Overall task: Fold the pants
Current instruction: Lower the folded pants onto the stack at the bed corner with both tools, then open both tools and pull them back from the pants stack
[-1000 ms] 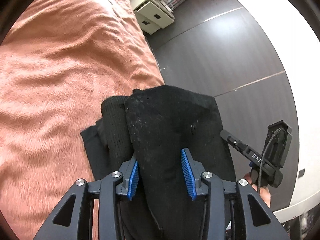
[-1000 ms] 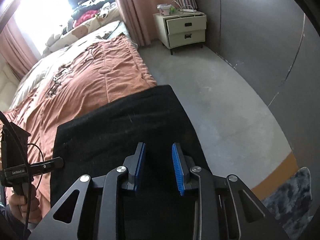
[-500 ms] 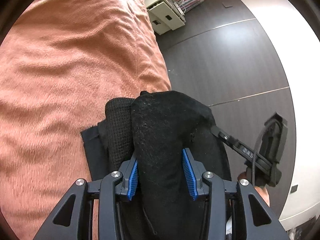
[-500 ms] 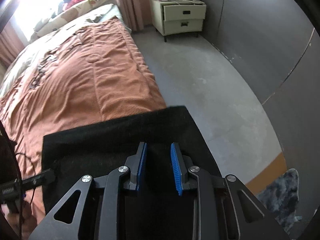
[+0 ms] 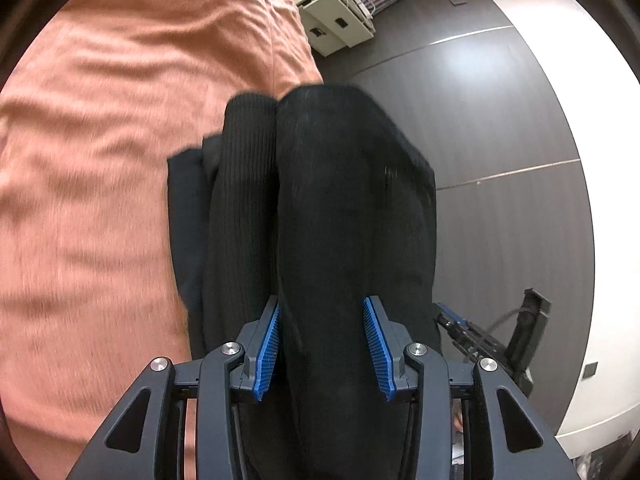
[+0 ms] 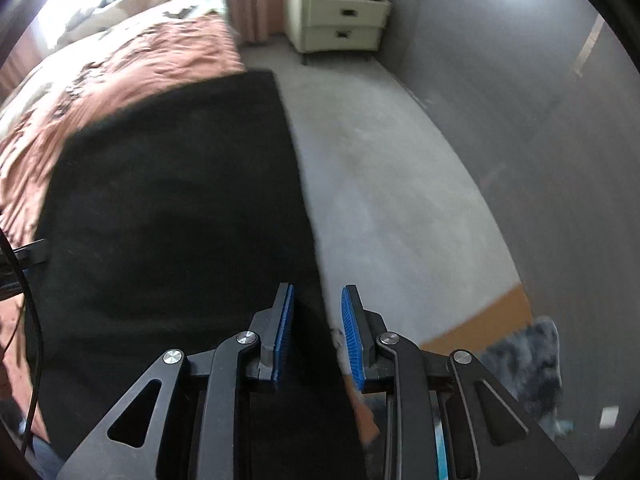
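In the left wrist view, an orange blanket (image 5: 120,160) covers the bed on the left. Black pants (image 5: 340,200) lie bunched along the blanket's edge, with a ribbed fold on their left side and a smoother bulge on the right. The left gripper (image 5: 324,344) is clamped on that bulge, its blue pads pressed against the cloth on both sides. Further right is a dark wall (image 5: 500,120), and low at the right edge part of the right gripper (image 5: 480,344) shows beside the pants.

In the right wrist view, the blanket (image 6: 120,64) is at the upper left, with the pants (image 6: 172,200) spread as a flat black sheet over it. The right gripper (image 6: 318,332) has the sheet's right edge running between its pads; the left pad lies against the cloth, a sliver of floor shows before the right pad, and I cannot tell whether it grips. To the right are grey floor (image 6: 400,180), a cream nightstand (image 6: 340,20) at the top, and a dark rug (image 6: 528,368) at the lower right
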